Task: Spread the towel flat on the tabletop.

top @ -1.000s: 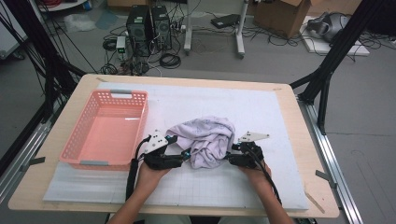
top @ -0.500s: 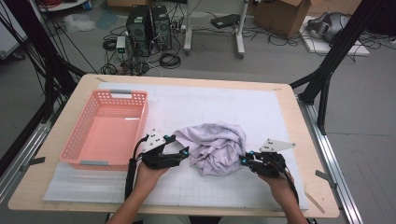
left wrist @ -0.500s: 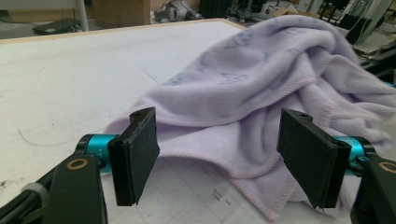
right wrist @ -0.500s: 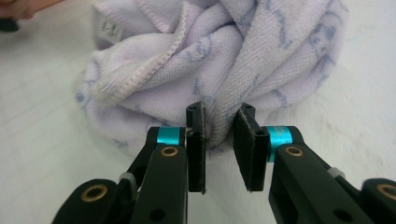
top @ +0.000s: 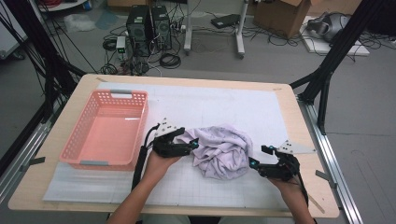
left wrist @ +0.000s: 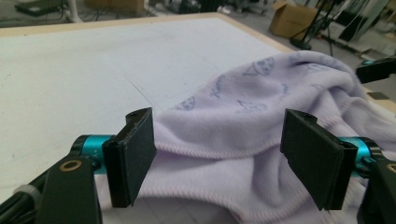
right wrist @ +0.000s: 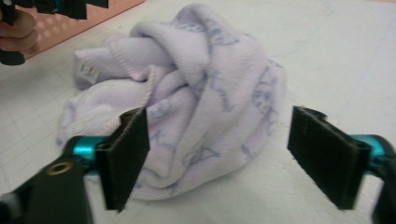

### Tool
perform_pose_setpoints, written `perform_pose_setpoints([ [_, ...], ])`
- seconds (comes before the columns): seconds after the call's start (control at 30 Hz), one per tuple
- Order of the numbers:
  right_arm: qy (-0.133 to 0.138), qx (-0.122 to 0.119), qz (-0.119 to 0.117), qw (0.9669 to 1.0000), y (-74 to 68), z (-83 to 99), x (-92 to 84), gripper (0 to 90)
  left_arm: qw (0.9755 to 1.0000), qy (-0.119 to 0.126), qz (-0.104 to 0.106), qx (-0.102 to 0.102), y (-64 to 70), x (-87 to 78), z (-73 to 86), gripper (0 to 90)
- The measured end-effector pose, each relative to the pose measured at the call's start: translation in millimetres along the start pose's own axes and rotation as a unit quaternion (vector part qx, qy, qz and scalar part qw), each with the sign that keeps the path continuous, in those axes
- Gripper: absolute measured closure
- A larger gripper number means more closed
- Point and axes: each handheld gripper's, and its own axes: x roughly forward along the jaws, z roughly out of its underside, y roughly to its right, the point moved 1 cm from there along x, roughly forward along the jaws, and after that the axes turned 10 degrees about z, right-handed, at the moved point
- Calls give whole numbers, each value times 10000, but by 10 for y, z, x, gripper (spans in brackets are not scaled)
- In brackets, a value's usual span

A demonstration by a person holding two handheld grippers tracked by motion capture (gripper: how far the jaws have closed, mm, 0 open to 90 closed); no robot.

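Note:
A crumpled lilac towel (top: 223, 150) with a faint blue print lies in a heap on the white mat. My left gripper (top: 193, 145) is at the towel's left edge. In the left gripper view its jaws (left wrist: 219, 140) stand wide apart with the towel's hem (left wrist: 261, 98) lying loosely between them, and the pads do not press on it. My right gripper (top: 252, 163) sits just right of the heap, pointing at it. Its jaws (right wrist: 219, 144) have just been opening and stand wide, with the towel (right wrist: 205, 70) in front of them and nothing gripped.
A pink plastic basket (top: 95, 163) stands on the left of the mat, its corner (right wrist: 79, 25) showing in the right gripper view beside the left gripper (right wrist: 46, 7). The wooden table edge (top: 308, 140) runs close behind the right hand. Black frame legs and cables stand beyond the table.
The right gripper let go of the towel, opened wide and drew back to the right. The towel slumped and spread rightward. The left gripper shifted slightly right and away from the front edge.

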Motion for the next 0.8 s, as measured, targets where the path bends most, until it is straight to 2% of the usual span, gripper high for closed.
perform_pose_setpoints([
  [0.07,17,82,45,10000,37,2,1,170,10000,-55,-35,17,-6,58,-30,266],
  [0.13,-5,167,83,9998,73,2,17,169,9996,-274,-34,14,-12,248,-81,266],
  [0.17,-40,210,96,9997,89,3,24,169,9996,-274,-34,14,-12,248,-81,266],
  [0.2,-76,256,93,9996,105,5,31,169,9990,-440,-19,62,3,375,-88,267],
  [0.27,-147,341,14,9993,135,5,45,170,9987,-494,8,80,20,430,-87,272],
  [0.3,-147,341,14,9993,135,5,45,170,9983,-554,95,139,34,476,-84,272],
  [0.33,-168,383,47,9991,151,4,46,205,9978,-604,196,207,49,516,-78,298],
  [0.4,-136,355,41,9993,173,3,38,281,9969,-676,301,273,78,573,-58,501],
  [0.43,-136,360,87,9992,180,2,28,310,9951,-821,419,372,97,600,-27,603],
  [0.5,-92,389,145,9991,206,6,5,383,9933,-948,454,491,108,596,-8,790],
  [0.53,-50,385,191,9991,221,9,-7,411,9933,-948,454,491,108,596,-8,840],
  [0.6,-71,363,263,9990,248,11,-37,522,9934,-898,490,513,108,558,-17,862],
  [0.63,-70,362,285,9989,264,11,-46,525,9950,-739,521,415,106,494,-42,865],
  [0.67,-88,399,315,9987,277,10,-56,528,9955,-686,520,406,104,457,-53,866],
  [0.8,-75,487,445,9978,347,-28,-63,572,9956,-615,518,491,110,337,-77,869],
])
